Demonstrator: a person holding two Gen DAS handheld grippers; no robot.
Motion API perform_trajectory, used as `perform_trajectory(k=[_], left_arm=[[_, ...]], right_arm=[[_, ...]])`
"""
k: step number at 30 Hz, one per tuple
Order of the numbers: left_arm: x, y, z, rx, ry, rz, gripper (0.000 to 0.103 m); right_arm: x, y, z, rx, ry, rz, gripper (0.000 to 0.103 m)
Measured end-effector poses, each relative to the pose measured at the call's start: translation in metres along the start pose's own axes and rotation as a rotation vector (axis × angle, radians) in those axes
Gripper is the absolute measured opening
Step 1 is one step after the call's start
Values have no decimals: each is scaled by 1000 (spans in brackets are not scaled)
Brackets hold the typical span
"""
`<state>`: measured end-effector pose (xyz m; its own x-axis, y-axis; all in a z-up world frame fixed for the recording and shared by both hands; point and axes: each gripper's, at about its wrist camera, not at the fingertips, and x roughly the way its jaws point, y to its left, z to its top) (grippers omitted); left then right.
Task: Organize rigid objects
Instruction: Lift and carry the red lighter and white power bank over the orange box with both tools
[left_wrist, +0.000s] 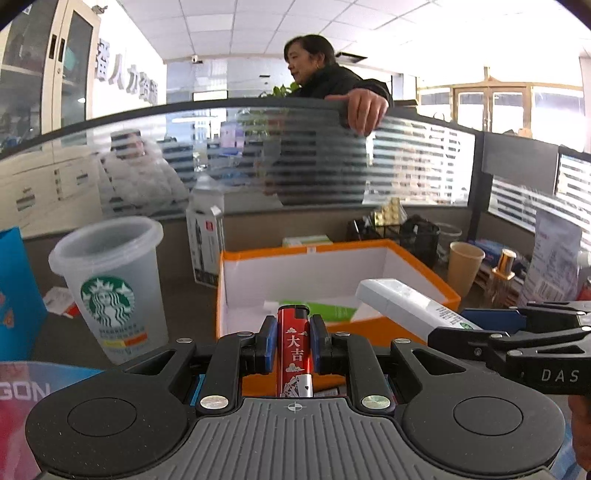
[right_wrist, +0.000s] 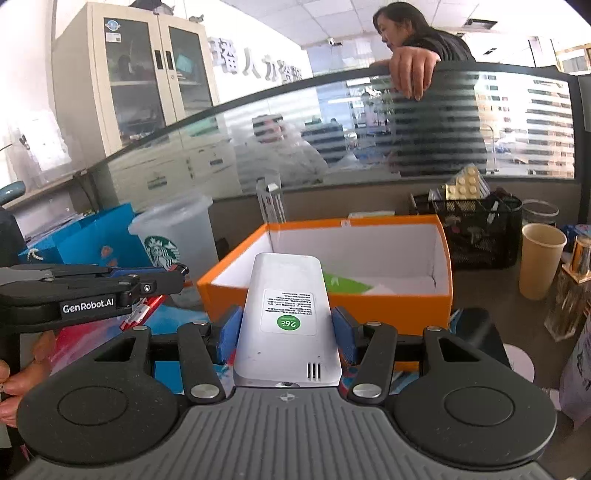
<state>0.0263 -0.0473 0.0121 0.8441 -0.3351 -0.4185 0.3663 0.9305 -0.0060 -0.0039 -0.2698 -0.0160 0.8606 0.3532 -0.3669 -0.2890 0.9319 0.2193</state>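
My left gripper (left_wrist: 293, 338) is shut on a red lighter (left_wrist: 294, 350) with Chinese characters, held just in front of the near wall of an orange box (left_wrist: 373, 326) with a white inside. My right gripper (right_wrist: 287, 332) is shut on a white remote control (right_wrist: 286, 314) with a green sticker, its far end over the near rim of the orange box (right_wrist: 391, 310). The remote (left_wrist: 410, 304) and right gripper (left_wrist: 495, 328) show at right in the left wrist view; the left gripper (right_wrist: 173, 277) shows at left in the right wrist view. A green and white flat item (left_wrist: 328, 310) lies in the box.
A translucent Starbucks cup (left_wrist: 114, 291) stands left of the box, beside a blue bag (left_wrist: 18, 291). A paper cup (right_wrist: 541, 260), a black mesh basket (right_wrist: 480, 236) and a perfume bottle (right_wrist: 570, 291) stand at right. A glass partition runs behind, with a person leaning on it.
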Motion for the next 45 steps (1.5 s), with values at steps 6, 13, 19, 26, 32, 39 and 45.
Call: perform_trajectory(k=[6, 13, 19, 26, 32, 39, 45], left_arm=[[4, -1, 11, -7, -20, 1, 17], [14, 0, 21, -14, -19, 8, 17], [33, 1, 33, -11, -16, 15, 17], [59, 0, 49, -12, -16, 13, 17], [73, 0, 59, -10, -20, 4, 17], [99, 5, 63, -22, 5, 6, 17], [126, 12, 57, -42, 52, 13, 17]], right_arm=[[1, -3, 9, 9, -30, 11, 50], [7, -10, 15, 13, -37, 3, 50], [18, -22, 21, 31, -39, -11, 50], [37, -36, 30, 49, -36, -22, 50], [49, -44, 41, 45, -42, -26, 50], [67, -53, 52, 44, -45, -41, 50], [85, -56, 51, 42, -23, -48, 50]])
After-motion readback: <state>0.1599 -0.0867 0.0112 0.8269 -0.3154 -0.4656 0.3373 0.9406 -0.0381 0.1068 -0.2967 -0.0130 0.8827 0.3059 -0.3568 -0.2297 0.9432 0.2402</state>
